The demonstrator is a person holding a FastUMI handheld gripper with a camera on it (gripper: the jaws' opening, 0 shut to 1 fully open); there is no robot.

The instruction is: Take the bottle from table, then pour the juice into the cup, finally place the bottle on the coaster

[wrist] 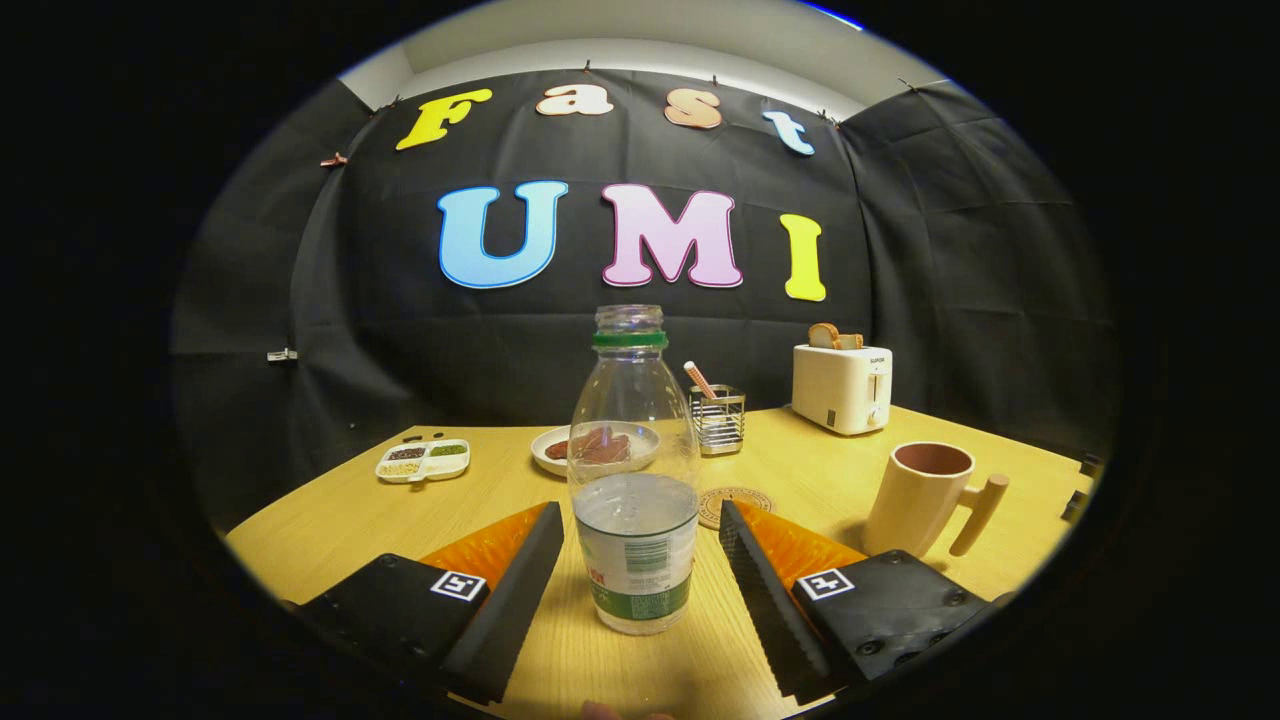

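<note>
A clear plastic bottle [632, 470] with a green neck ring and no cap stands upright on the wooden table [330, 520], about half full of clear liquid. It stands between my two fingers, with a gap on each side. My gripper [640, 545] is open around it. A tan cup [922, 498] with a side handle stands to the right, just beyond the right finger. A round coaster [722, 500] lies flat behind the bottle, partly hidden by the right finger.
Beyond the bottle are a white plate [552, 447] with brown food, a wire holder [718, 418] with a stick in it, and a white toaster [842, 386] with bread. A divided white dish [423, 460] sits far left.
</note>
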